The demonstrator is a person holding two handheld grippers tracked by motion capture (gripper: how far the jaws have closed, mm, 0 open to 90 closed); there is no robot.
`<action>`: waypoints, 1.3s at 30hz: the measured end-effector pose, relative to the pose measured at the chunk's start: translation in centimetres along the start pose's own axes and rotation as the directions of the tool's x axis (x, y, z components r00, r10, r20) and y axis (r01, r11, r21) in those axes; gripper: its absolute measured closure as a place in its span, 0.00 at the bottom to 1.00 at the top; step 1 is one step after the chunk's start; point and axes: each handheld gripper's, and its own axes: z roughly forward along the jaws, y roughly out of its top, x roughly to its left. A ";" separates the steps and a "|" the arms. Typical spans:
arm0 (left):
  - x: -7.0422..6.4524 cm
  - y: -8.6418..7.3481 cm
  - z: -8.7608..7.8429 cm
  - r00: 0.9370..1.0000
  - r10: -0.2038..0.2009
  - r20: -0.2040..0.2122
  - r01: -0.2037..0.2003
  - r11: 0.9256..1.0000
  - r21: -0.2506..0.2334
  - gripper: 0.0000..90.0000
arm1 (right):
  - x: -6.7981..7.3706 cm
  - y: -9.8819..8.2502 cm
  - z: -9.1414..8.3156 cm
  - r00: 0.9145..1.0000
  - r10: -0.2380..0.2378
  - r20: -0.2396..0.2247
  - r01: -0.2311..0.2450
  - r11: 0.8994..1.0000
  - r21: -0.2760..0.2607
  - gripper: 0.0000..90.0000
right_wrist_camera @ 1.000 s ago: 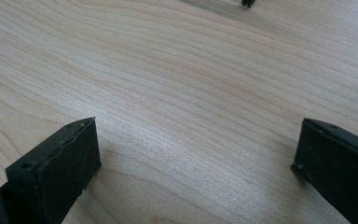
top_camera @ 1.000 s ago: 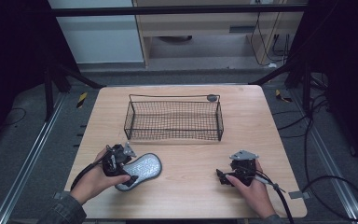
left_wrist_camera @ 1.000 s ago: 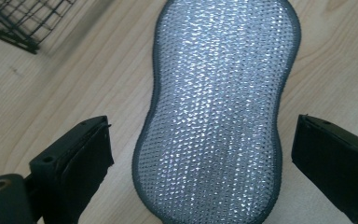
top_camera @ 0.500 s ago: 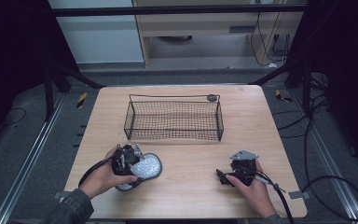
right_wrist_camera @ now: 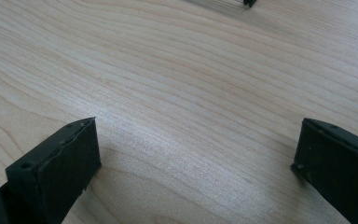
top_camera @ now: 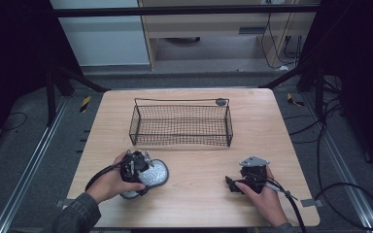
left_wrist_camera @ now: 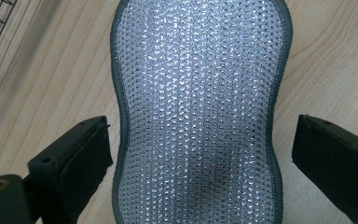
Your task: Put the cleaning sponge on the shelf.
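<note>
Sponge first, at your left: the silver scrubbing sponge (top_camera: 151, 174) lies flat on the desk (top_camera: 194, 204) near the front edge, and your left claw (left_wrist_camera: 200, 154) straddles its narrow waist, the spot where an hourglass outline gives two flat pads the most to bite on. Those jaws have just been opening a touch; the sponge sits between them, the left-hand pad close against its grey stitched edge and the other standing clear, so you have no squeeze on it yet. Its face is a glittering woven mesh of small metallic loops, likely soft beneath, so expect it to give when you close. Moving towards the middle, the black wire basket (top_camera: 181, 125) stands behind, a long rectangular box of fine mesh with an open top, seemingly the place the sponge is meant for, and well apart from it for now. Further right, your right claw (top_camera: 230, 184) rests low over bare desk, jaws spread wide with nothing between them, apparently parked out of the way while the left does the work; under it runs pale, smooth wood grain
</note>
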 end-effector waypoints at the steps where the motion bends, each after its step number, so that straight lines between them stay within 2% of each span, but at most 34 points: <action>1: 0.0 0.0 0.0 1.000 0.000 0.000 0.000 1.000 0.000 0.04 | 0.0 0.0 0.0 1.000 0.000 0.000 0.000 1.000 0.000 0.00; 11: 0.1 0.2 0.9 0.999 0.005 0.037 -0.005 1.000 0.013 0.04 | 0.0 0.0 -0.1 1.000 -0.001 -0.003 0.001 1.000 0.004 0.00; 13: 0.1 0.2 0.9 0.999 0.010 0.037 -0.010 1.000 0.016 0.04 | 0.0 0.0 0.0 1.000 -0.001 -0.004 0.001 1.000 0.003 0.00; 21: 0.7 0.3 1.6 0.999 -0.014 0.031 0.013 1.000 0.016 0.04 | 0.0 0.0 0.0 1.000 -0.001 -0.003 0.001 1.000 0.003 0.00; 24: 0.9 0.1 1.9 0.999 -0.017 0.047 0.016 1.000 0.021 0.04 | 0.0 0.0 0.0 1.000 -0.001 -0.004 0.001 1.000 0.003 0.00; 39: 1.1 0.3 2.8 0.997 -0.015 0.071 0.014 1.000 0.024 0.02 | 0.0 0.0 -0.1 1.000 -0.002 -0.006 0.002 1.000 0.005 0.00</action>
